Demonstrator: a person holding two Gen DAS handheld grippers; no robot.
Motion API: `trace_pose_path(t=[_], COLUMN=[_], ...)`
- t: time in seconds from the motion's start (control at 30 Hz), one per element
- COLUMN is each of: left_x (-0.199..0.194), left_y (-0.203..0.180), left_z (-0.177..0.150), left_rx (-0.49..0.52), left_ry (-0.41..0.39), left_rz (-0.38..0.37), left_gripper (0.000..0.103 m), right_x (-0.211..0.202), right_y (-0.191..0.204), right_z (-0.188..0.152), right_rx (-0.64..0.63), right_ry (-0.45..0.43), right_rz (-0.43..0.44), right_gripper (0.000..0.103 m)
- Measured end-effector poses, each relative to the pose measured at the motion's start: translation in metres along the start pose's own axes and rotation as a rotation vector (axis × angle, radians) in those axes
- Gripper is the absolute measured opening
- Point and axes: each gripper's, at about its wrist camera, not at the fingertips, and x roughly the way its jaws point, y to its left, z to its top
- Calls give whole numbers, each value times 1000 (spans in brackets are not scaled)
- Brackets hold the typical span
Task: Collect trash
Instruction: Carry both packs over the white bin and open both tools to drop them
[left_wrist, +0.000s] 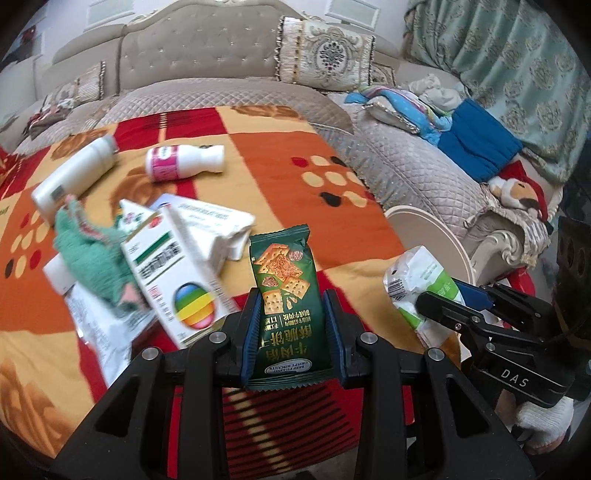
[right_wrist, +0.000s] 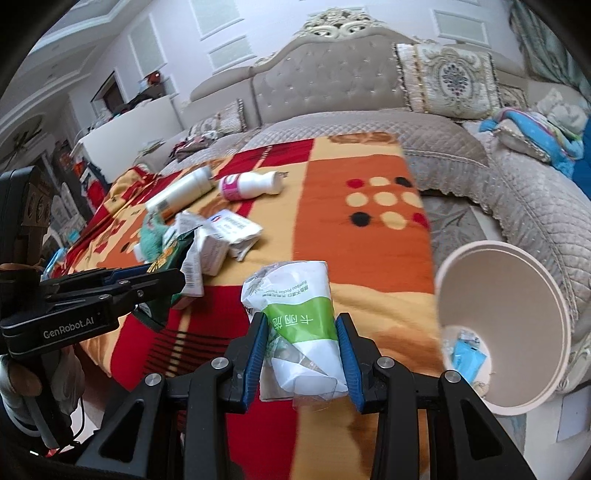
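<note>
My left gripper is shut on a green biscuit wrapper and holds it above the blanket-covered table. My right gripper is shut on a white and green tissue pack; it also shows at the right of the left wrist view. A beige trash bin stands right of the table with blue scraps at its bottom. On the table lie two white bottles, a carton with a rainbow oval, crumpled white boxes and a green cloth.
A quilted grey sofa wraps the back and right, with cushions, clothes and a plush toy on it. The bin's rim shows in the left wrist view. The left gripper's body shows at the left of the right wrist view.
</note>
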Motion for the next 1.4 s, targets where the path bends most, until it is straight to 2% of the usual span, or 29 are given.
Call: trace_pose_path(t=[0.57,0.93,1.4], left_x=[52,92,128], left_y=[-87,-134,-161], left_z=[29,44,49], left_rx=[107,122,121], left_ry=[31,75,106], left_rz=[-109,-202,-237], left_gripper=[30,30,30], right_x=[-22,-31,-21], right_y=[-98,-159,-200], right_z=[-11,-22,-31], right_rx=[163,277,356], right_ry=[-16,-11,12], right_rz=[-148,-224,-276], right_gripper=[37,37,37])
